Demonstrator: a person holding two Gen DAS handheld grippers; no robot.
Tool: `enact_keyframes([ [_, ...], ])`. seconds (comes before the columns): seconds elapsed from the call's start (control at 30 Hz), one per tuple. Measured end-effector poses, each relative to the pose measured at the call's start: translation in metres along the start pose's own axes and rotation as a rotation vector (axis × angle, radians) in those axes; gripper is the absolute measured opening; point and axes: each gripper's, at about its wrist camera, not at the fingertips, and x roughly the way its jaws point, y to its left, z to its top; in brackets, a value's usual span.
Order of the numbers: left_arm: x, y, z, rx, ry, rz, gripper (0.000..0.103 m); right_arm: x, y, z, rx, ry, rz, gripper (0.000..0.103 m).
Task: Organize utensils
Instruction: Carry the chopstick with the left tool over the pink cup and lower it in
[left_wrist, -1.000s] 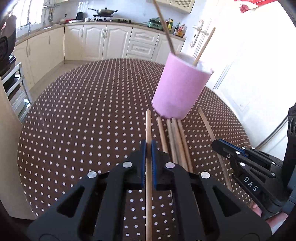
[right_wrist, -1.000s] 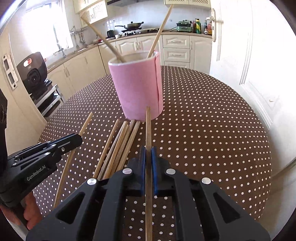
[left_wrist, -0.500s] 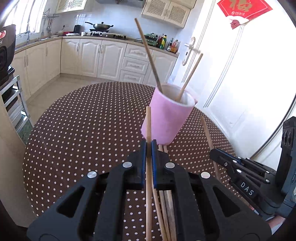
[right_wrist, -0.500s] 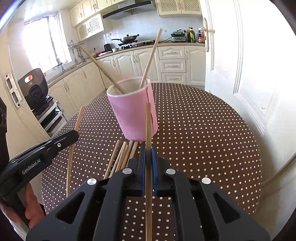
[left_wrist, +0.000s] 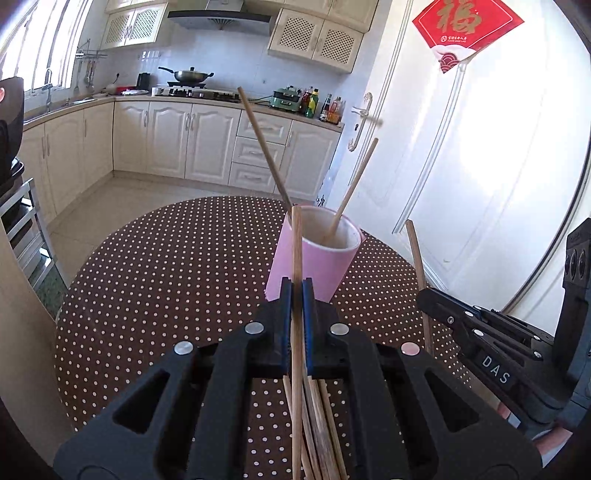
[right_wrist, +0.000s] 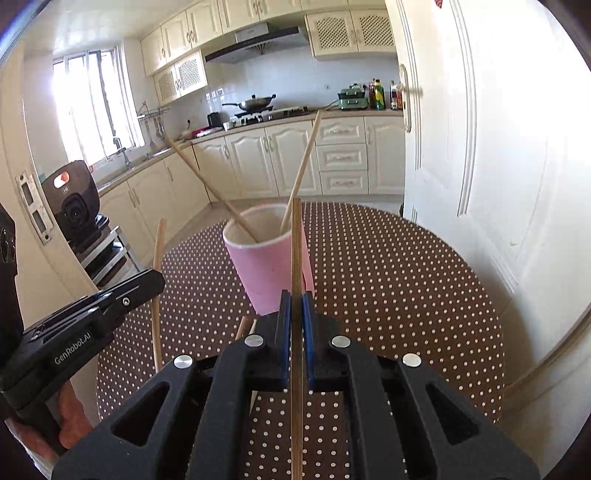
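Note:
A pink cup (left_wrist: 314, 266) stands on the dotted table (left_wrist: 166, 288) with two chopsticks (left_wrist: 264, 147) leaning in it; it also shows in the right wrist view (right_wrist: 266, 269). My left gripper (left_wrist: 296, 291) is shut on a wooden chopstick (left_wrist: 296, 247), its tip near the cup's rim. My right gripper (right_wrist: 296, 301) is shut on another chopstick (right_wrist: 296, 243), also raised before the cup. Each gripper appears in the other view, the right one (left_wrist: 480, 336) and the left one (right_wrist: 85, 317), with its chopstick. Several loose chopsticks (left_wrist: 321, 424) lie on the table under the left gripper.
The round brown table's edge curves close to a white door (right_wrist: 480, 147) on the right. Kitchen cabinets (left_wrist: 177, 140) stand behind. A black device on a rack (right_wrist: 74, 203) is at the left.
Both grippers have risen and tilted up with their chopsticks, from near the table to about the height of the cup's rim. The cup has not moved.

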Motion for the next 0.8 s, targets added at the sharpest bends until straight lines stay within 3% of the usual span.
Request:
enact_keyframes([
  [0.8, -0.037, -0.025, 0.030, 0.084, -0.138, 0.008, 0.006, -0.031, 0.004, 0.036, 0.013, -0.154, 0.002, 0.005],
])
